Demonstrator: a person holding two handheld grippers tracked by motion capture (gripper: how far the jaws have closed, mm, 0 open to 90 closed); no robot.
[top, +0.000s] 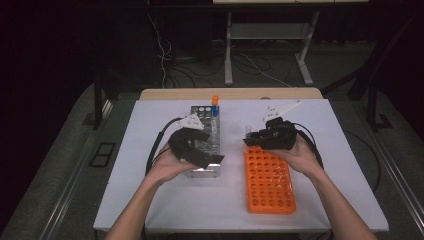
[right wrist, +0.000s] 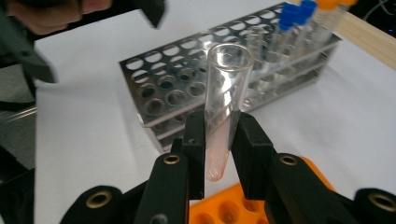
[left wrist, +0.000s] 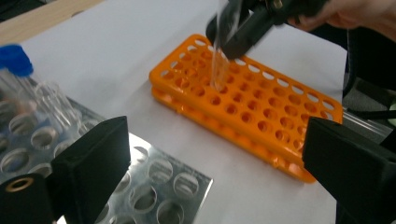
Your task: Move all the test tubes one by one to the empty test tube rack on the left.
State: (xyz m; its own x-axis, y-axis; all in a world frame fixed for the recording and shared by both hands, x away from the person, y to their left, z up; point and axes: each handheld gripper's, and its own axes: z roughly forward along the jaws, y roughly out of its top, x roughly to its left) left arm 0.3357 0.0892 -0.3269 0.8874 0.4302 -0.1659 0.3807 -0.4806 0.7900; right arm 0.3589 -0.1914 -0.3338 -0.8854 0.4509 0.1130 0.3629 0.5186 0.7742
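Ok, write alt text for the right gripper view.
The right tool clamps an open, capless clear test tube upright between its two black jaws, above the corner of an orange rack. Behind it on the white table stands a metal rack holding blue-capped tubes at its far end.

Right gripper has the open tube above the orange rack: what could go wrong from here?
1. The right gripper pinches the uncapped glass tube low on its body, so it may tilt or slip.
2. Its tip hangs over the orange rack; a misaimed descent could strike the rim between holes.
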